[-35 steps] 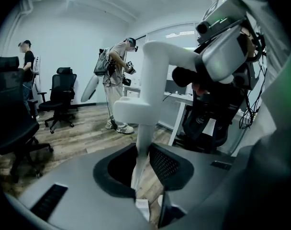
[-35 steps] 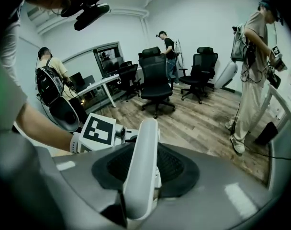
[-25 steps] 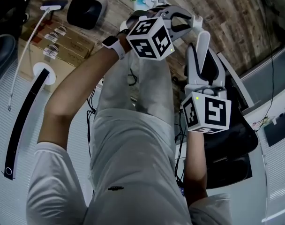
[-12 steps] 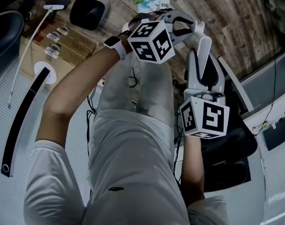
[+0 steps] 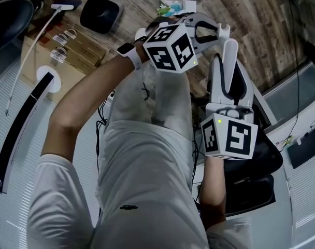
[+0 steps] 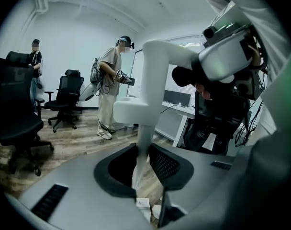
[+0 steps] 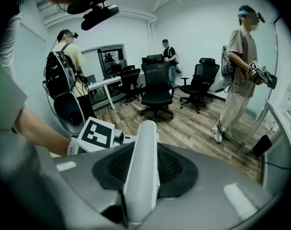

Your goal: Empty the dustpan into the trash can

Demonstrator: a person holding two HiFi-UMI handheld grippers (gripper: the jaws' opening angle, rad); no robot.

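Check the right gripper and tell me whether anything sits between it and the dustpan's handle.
Nothing does. The right gripper is shut on the white handle, which runs up between its jaws with a pad pressed against each side, so no gap is left for anything to block.

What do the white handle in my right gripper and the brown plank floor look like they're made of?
The white handle looks like moulded plastic: smooth, soft sheen, rounded edges. The brown plank floor is wood or wood-look laminate, matt; grain and plank seams show, but which I cannot tell.
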